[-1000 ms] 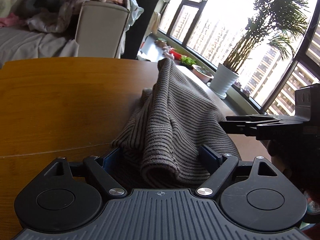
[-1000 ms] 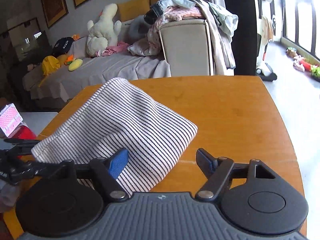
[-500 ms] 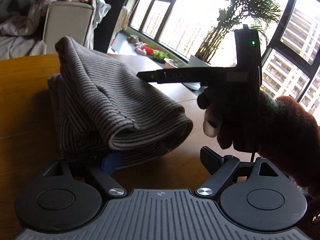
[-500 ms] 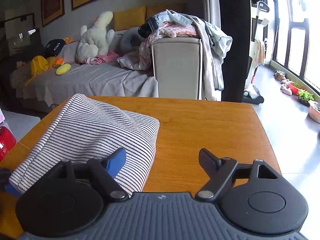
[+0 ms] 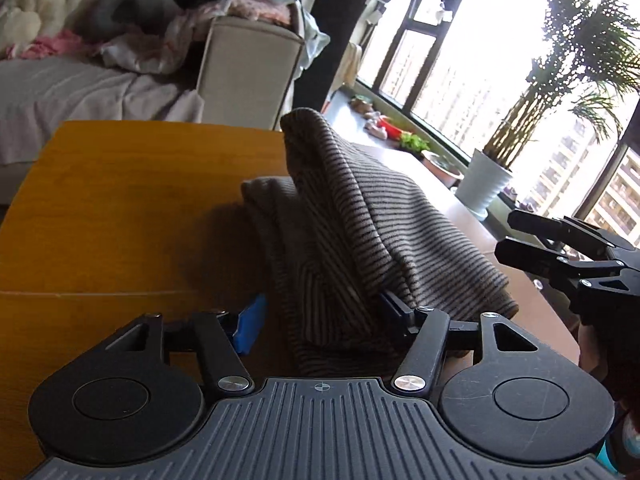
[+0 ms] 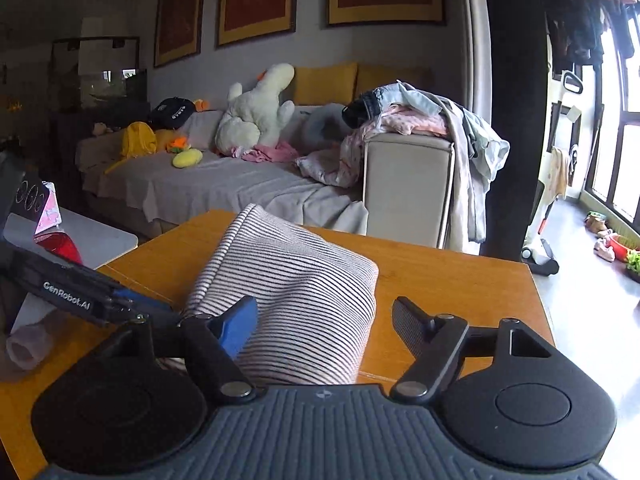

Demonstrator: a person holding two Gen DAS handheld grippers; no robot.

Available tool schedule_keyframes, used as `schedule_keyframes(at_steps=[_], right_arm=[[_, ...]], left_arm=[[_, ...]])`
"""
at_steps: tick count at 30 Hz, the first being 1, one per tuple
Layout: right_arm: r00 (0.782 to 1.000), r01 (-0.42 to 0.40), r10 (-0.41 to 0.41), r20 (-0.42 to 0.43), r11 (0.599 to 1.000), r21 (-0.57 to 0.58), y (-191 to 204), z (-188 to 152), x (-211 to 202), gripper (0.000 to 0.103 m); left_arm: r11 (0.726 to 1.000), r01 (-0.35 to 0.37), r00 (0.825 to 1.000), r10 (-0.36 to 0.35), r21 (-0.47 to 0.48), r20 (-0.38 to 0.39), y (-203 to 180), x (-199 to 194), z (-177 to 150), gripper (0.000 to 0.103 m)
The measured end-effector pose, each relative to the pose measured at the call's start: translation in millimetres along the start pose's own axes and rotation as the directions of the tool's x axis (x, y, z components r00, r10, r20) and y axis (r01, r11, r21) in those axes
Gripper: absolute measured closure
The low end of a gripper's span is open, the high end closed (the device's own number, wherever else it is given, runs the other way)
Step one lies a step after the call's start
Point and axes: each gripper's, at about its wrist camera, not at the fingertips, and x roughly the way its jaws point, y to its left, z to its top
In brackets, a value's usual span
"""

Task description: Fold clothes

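The left claw [image 5: 320, 312] is closing around the near end of the striped garment [image 5: 372, 232], the folded cloth lying between its fingers; the right finger is tucked under a fold, and the blue pad [image 5: 250, 322] of the left finger is standing just clear of the cloth. The right claw [image 6: 324, 324] is also narrowing, though its fingers are standing spread: the blue pad [image 6: 240, 326] is touching the garment's [image 6: 296, 288] near edge while the other finger [image 6: 412, 328] is hanging apart over bare wood. The garment is sitting bunched and folded on the orange worktop [image 6: 448, 280], humped toward the far side. Beyond the worktop, a sofa [image 6: 224, 184] is carrying a plush toy [image 6: 256, 112] and a heap of clothes [image 6: 424, 116].
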Motion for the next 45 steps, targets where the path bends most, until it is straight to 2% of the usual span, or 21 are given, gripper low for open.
schedule_keyframes(at_steps=[2, 4, 7, 22, 26, 29, 32, 33, 34, 35, 36, 39, 43, 45], right_arm=[[1.000, 0.016, -0.016, -0.009, 1.000, -0.004, -3.0, 1.5, 3.5, 0.028], [0.999, 0.027, -0.027, -0.023, 1.000, 0.010, -5.1, 0.5, 7.6, 0.027], [0.998, 0.032, -0.031, -0.049, 0.999, 0.022, -6.6, -3.9, 12.2, 0.027], [0.995, 0.043, -0.040, -0.086, 0.999, 0.027, -5.4, -19.8, 19.9, 0.019], [0.995, 0.059, -0.057, -0.084, 0.998, 0.020, -3.6, -21.5, 19.3, 0.015], [0.995, 0.069, -0.071, -0.074, 0.997, -0.019, 1.7, -17.9, 16.9, 0.015], [0.998, 0.065, -0.066, -0.008, 0.994, -0.090, 11.8, -10.6, 7.7, 0.016], [0.999, 0.051, -0.051, 0.005, 0.991, -0.125, 18.6, -8.4, 4.7, 0.020], [0.999, 0.038, -0.036, 0.018, 0.986, -0.160, 25.4, -6.2, 1.7, 0.030], [1.000, 0.017, -0.016, 0.009, 0.983, -0.181, 32.2, -5.1, 1.3, 0.034], [1.000, -0.008, 0.006, -0.008, 0.980, -0.198, 39.1, -7.4, 3.1, 0.034], [0.996, -0.069, 0.055, -0.065, 0.966, -0.250, 58.7, -16.6, 9.9, 0.033], [0.996, -0.024, -0.003, -0.086, 0.948, -0.316, 70.7, -32.6, 21.9, 0.030], [0.997, -0.007, -0.020, -0.077, 0.941, -0.340, 72.6, -35.5, 23.4, 0.038]], left_arm=[[0.998, 0.068, 0.998, -0.069, -0.010, -0.017, -9.7, 4.0, -2.7, 0.045], [0.993, 0.116, 0.993, -0.115, 0.025, -0.041, -28.6, 11.4, -9.1, 0.044], [0.986, 0.143, 0.988, -0.137, 0.090, -0.065, -51.1, 24.2, -18.9, 0.041], [0.992, 0.019, 1.000, -0.017, 0.122, -0.023, -54.9, 12.3, -24.8, 0.036], [0.998, -0.013, 1.000, 0.014, 0.066, -0.005, -46.5, 11.0, -26.1, 0.022], [0.999, -0.023, 1.000, 0.023, -0.023, 0.017, -33.0, 9.6, -30.2, 0.019], [0.996, -0.004, 0.999, 0.008, -0.094, 0.037, -20.0, 7.9, -34.7, 0.027], [0.995, -0.012, 0.999, 0.015, -0.095, 0.039, -19.5, 7.5, -34.9, 0.031], [0.995, -0.020, 0.999, 0.024, -0.096, 0.041, -19.0, 7.3, -34.9, 0.032], [0.995, -0.029, 0.999, 0.034, -0.098, 0.041, -18.5, 7.2, -34.2, 0.036], [0.994, -0.039, 0.998, 0.044, -0.100, 0.041, -17.8, 7.0, -33.5, 0.041], [0.992, -0.055, 0.997, 0.060, -0.110, 0.039, -16.0, 6.3, -31.8, 0.044], [0.993, -0.050, 0.998, 0.053, -0.104, 0.028, -17.6, 6.0, -30.2, 0.047], [0.995, -0.025, 1.000, 0.027, -0.100, 0.014, -18.9, 8.4, -30.2, 0.055]])
